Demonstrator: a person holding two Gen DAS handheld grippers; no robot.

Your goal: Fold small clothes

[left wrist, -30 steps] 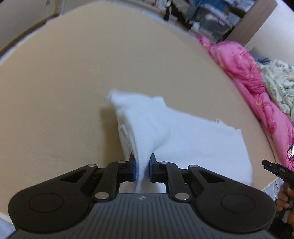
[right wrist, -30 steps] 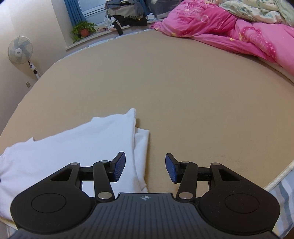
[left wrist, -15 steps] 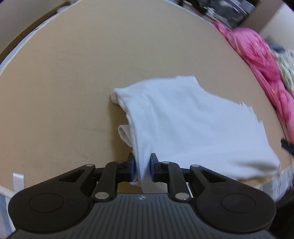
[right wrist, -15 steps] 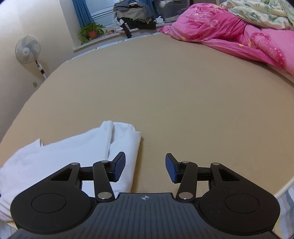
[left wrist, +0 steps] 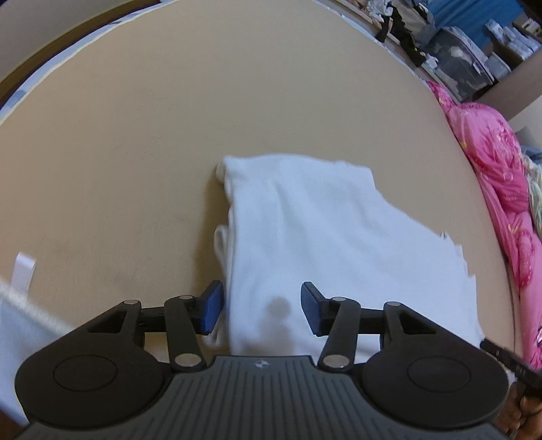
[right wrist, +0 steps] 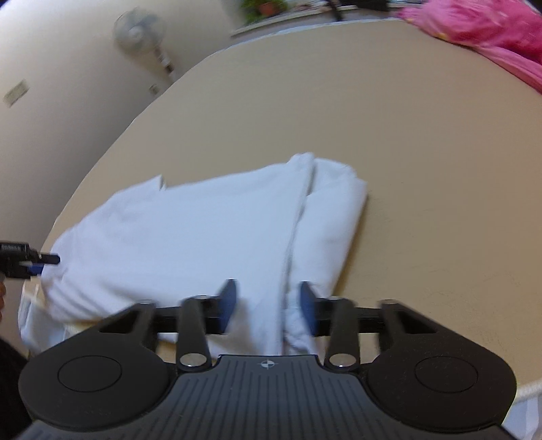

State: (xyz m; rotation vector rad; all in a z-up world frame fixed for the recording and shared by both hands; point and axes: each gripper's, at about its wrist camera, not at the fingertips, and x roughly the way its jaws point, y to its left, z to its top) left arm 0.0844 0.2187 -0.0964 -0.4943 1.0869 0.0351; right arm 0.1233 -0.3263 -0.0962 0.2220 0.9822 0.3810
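From your left wrist camera, your left hand-held gripper [left wrist: 261, 308] has just been opening; its blue pads [left wrist: 212, 306] stand apart with the near edge of the white garment [left wrist: 325, 237] lying between them, neither pad pressing the cloth. The garment lies folded on the tan bed [left wrist: 135, 135], near the bed's front edge, its folded side toward the picture's left. A pink quilt [left wrist: 501, 189] is bunched along the bed's far right side. At the lower right edge the tip of your other hand-held gripper shows.

From your right wrist camera, blurred with motion, your right hand-held gripper [right wrist: 267, 304] has just been closing; its pads [right wrist: 227, 303] flank the garment's [right wrist: 203, 220] near edge at the fold seam. A gap still shows on each side of the cloth, so the grip is not clamped. A standing fan [right wrist: 140, 32] stands by the wall.
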